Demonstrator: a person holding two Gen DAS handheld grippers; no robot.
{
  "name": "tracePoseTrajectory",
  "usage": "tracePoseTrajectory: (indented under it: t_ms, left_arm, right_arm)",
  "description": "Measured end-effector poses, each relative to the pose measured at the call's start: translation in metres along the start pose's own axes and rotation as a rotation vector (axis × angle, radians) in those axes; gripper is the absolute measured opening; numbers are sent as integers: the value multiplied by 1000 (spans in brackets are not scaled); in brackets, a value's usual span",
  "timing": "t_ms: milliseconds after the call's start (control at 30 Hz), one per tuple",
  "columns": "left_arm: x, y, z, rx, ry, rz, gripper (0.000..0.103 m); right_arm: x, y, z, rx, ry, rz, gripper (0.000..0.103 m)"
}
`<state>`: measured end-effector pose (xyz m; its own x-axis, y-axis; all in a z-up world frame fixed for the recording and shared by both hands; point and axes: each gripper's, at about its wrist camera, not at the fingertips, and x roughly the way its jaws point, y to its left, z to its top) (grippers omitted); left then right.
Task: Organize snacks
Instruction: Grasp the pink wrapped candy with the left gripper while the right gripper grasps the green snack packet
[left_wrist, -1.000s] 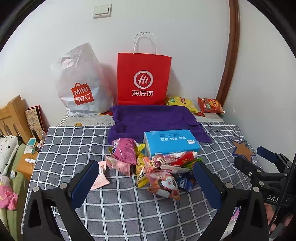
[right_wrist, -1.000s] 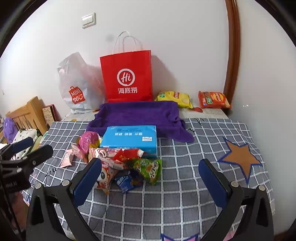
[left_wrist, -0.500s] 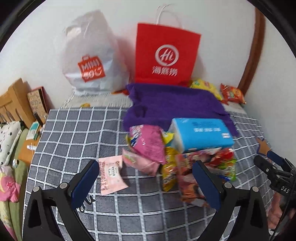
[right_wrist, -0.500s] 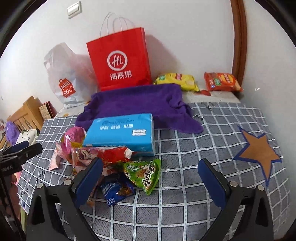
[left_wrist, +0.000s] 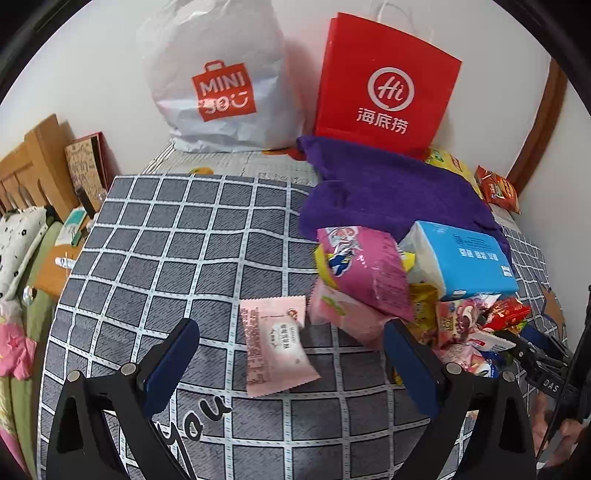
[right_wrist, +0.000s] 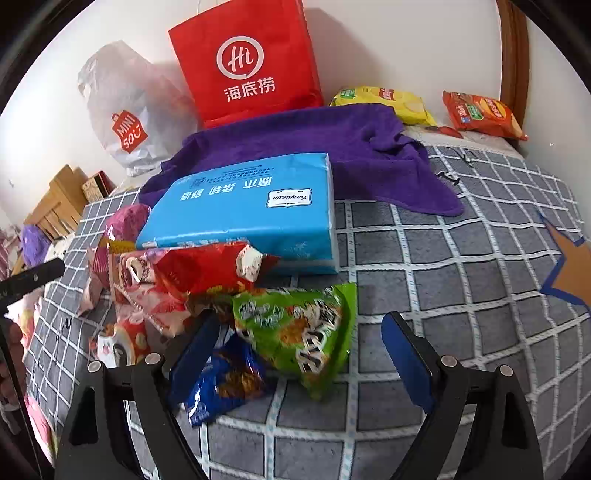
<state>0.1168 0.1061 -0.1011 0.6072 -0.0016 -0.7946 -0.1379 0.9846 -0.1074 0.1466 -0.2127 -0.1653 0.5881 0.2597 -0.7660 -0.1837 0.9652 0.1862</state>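
Observation:
A heap of snack packets lies on the grey checked cover. In the left wrist view a flat pink packet (left_wrist: 275, 347) lies between the wide-apart fingers of my left gripper (left_wrist: 291, 358), untouched; a bigger pink bag (left_wrist: 364, 271) sits beyond it. In the right wrist view my right gripper (right_wrist: 299, 360) hangs low over a green packet (right_wrist: 303, 328) and a small blue packet (right_wrist: 225, 380). Its jaws are closing, with both packets between them and no pad pressing on either. A blue tissue pack (right_wrist: 251, 210) lies behind the heap.
A purple towel (right_wrist: 332, 147) lies behind the tissue pack. A red paper bag (right_wrist: 247, 62) and a white plastic bag (left_wrist: 218, 81) stand against the wall. Yellow (right_wrist: 384, 101) and orange (right_wrist: 480, 112) crisp bags lie at the back right. A wooden headboard (left_wrist: 33, 166) is at the left.
Both grippers have sunk toward the cover. The left one now frames the flat pink packet; the right one has come down over the green and blue packets, its fingers slightly closer together.

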Motion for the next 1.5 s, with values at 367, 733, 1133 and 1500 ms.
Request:
tracePoseTrajectory:
  t_ms: [367, 733, 1133, 1500]
  left_arm:
    - [17, 6, -6, 46, 42, 23, 100]
    - [54, 21, -13, 1, 112, 75, 97]
    - [61, 6, -20, 72, 82, 90, 48]
    - [46, 13, -27, 55, 89, 55, 39]
  right_arm:
    - [27, 3, -2, -40, 22, -44, 77]
    - [11, -10, -9, -48, 1, -68, 68]
    - [-13, -22, -9, -30, -34, -110, 68]
    - [-32, -22, -12, -3, -66, -110, 66]
